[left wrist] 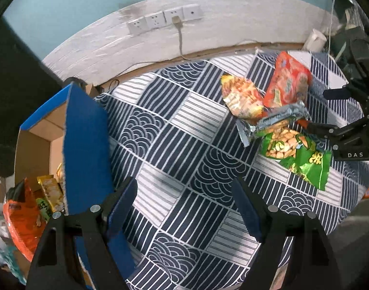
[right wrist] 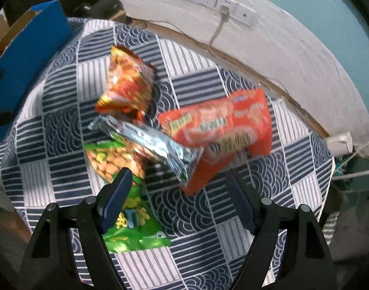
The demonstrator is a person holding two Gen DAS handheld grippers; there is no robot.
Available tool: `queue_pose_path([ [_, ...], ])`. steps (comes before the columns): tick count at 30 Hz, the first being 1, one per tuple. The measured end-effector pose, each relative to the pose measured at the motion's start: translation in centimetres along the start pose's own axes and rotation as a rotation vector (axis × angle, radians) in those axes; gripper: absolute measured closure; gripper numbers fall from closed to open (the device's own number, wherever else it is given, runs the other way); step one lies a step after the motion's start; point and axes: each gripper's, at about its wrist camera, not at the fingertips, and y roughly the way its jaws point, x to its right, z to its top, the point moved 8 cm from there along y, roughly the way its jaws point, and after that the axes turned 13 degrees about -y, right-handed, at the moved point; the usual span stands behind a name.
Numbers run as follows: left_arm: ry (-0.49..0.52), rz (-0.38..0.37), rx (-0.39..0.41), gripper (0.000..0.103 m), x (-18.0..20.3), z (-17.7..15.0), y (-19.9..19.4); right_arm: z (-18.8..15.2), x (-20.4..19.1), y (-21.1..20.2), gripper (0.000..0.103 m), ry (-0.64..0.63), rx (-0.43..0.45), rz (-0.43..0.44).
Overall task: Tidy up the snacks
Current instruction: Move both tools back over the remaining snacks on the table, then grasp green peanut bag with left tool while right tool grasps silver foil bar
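Left tongs [left wrist: 184,207] nearest the lens, spread wide, nothing between the blue pads [left wrist: 121,205], over bare patterned tablecloth [left wrist: 174,130] on the desk.

Left edge of desk: blue-sided cardboard box [left wrist: 85,145], open top. Inside it, some packets already stowed: an orange bag [left wrist: 20,220] and yellow packets [left wrist: 50,192]. Count unclear; the box wall hides part.

Right half of desk, toward the wall edge: four packets left in a loose overlapping pile. Order: orange-yellow snack bag [right wrist: 126,82], green peanut bag [right wrist: 116,159] with a silver foil packet [right wrist: 158,149] lying across it, red biscuit pack [right wrist: 223,125].

Right tongs [right wrist: 179,198] released, empty, poised over the pile's near side; left pad above the green bag, contact not evident.

Judgement: partly done; four packets still to box.
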Motion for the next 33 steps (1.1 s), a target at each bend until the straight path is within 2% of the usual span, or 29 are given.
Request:
queue_pose_path([
  [7,0.023,-0.014,-0.048,0.021,1.9,-1.0,1.2,-1.4,-0.9,1.0,0.023,0.041,-0.008,0.013],
  [19,0.039,-0.013,-0.062,0.021,2.0,-2.2,1.1,-1.8,-3.7,1.3,0.023,0.179,-0.002,0.145],
  [33,0.009,-0.018,-0.061,0.021,0.4,-2.5,0.7,1.9,-7.8,1.3,0.023,0.081,0.009,0.166],
])
